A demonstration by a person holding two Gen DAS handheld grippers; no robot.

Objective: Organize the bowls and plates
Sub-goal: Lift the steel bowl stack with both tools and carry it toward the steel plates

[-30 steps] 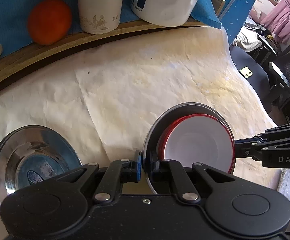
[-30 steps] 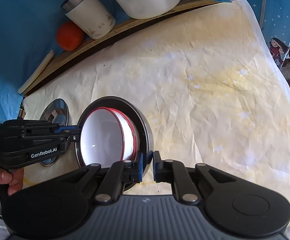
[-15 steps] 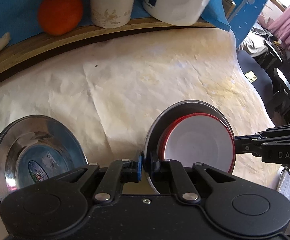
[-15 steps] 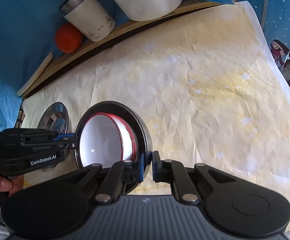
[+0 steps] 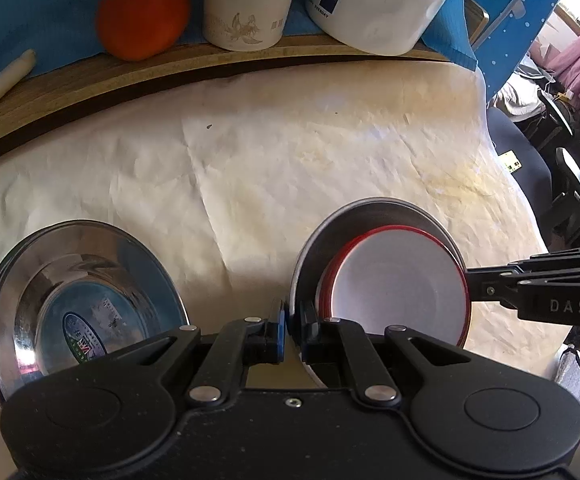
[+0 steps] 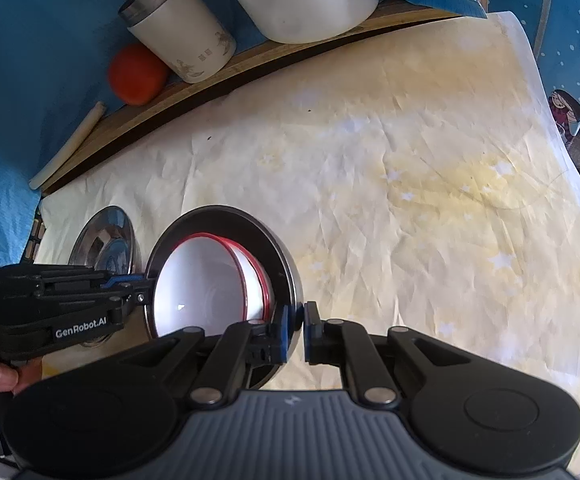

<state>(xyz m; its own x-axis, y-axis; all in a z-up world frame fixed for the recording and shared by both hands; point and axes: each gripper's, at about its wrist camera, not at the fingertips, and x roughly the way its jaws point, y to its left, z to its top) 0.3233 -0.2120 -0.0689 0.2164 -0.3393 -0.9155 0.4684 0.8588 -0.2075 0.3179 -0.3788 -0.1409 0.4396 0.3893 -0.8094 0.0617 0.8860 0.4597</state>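
Above the paper-covered bench (image 6: 410,200), a steel bowl (image 5: 342,228) with red-rimmed white bowls (image 5: 398,284) nested inside is held between both grippers: left gripper (image 5: 293,330) clenched on its near-left rim, right gripper (image 6: 296,330) clenched on the opposite rim. A steel plate (image 5: 81,304) lies on the bench to the left.

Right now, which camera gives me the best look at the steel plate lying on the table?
The left wrist view: the steel plate lies almost whole at lower left, its shiny basin and sticker plain. In the right wrist view it is a small sliver, partly hidden behind the left gripper and the metal bowl.
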